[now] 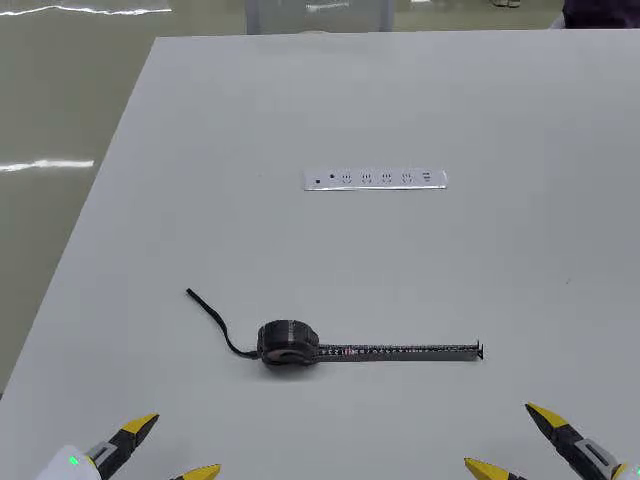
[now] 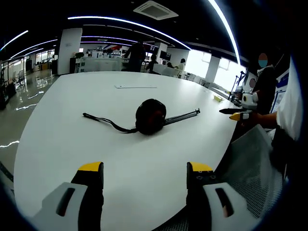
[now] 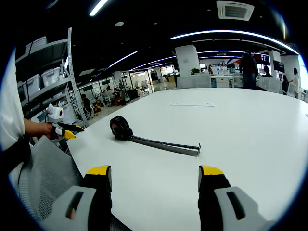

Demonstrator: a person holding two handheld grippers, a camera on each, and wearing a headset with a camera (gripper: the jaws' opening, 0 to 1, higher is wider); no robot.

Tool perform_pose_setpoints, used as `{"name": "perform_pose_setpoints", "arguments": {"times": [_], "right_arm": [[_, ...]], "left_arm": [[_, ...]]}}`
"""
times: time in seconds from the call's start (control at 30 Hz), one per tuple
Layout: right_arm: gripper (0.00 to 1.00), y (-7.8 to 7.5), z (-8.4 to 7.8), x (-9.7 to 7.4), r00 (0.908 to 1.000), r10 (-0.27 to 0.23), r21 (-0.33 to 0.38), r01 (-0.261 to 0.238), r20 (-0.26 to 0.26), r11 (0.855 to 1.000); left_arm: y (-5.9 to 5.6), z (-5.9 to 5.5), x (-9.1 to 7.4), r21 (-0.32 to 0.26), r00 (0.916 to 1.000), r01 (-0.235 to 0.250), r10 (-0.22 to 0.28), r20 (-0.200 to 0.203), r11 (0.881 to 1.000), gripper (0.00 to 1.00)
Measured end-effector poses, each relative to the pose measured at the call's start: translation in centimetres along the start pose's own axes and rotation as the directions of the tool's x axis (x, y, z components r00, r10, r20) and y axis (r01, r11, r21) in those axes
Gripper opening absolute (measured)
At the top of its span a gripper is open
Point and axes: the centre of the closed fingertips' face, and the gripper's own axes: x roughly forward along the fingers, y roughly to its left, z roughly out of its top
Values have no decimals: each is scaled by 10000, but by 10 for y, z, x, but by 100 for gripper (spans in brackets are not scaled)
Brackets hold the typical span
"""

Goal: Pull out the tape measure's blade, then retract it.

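Head view: the tape measure lies on the white worktop. Its blade is already drawn out to the right of its case. A strap trails to the case's left, and a socket strip lies well beyond the case. Both tools sit on the near side of the case, apart from it. The left tool is nearer the case, the right tool nearer the hook.

Left gripper view: jaws spread and empty, case straight ahead.

Right gripper view: jaws spread and empty. The blade lies crosswise ahead, out from the case, hook end closest.

Retracting looks like what remains.

Left gripper, right gripper: jaws spread, empty
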Motion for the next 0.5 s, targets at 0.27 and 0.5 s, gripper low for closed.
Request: {"name": "perform_pose_setpoints", "arguments": {"times": [0.27,0.5], "right_arm": [[74,0,-3,0,10000,-7,103,6,33,9999],[74,-1,-5,1,10000,-4,148,4,30,9999]], "left_arm": [[1,-1,0,-18,10000,-28,28,-78,10000,68],[3,1,2,38,10000,-48,49,-79,10000,68]]}}
